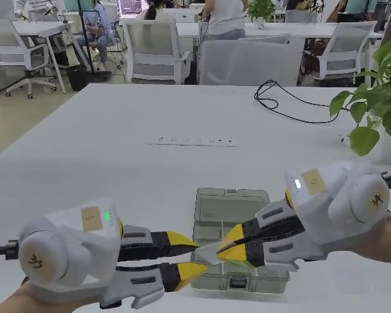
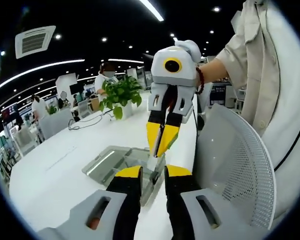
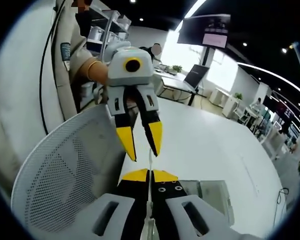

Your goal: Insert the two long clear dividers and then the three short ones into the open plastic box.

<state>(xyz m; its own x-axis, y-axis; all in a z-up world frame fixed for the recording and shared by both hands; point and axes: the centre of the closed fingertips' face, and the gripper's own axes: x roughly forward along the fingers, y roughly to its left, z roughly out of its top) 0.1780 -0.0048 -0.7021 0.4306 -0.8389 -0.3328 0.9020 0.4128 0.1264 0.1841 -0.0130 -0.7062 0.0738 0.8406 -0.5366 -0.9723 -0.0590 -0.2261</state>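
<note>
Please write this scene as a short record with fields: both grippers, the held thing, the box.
left gripper: fingers open, holding nothing, facing the other gripper
right gripper: fingers shut on a clear divider
clear divider: thin strip, held over the plastic box, reaching toward the left gripper; long or short, cannot tell
plastic box: open, on the white table, below both grippers' fingertips

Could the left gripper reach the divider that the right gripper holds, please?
Probably yes: the left gripper is open and faces the divider, with nothing between them.
</note>
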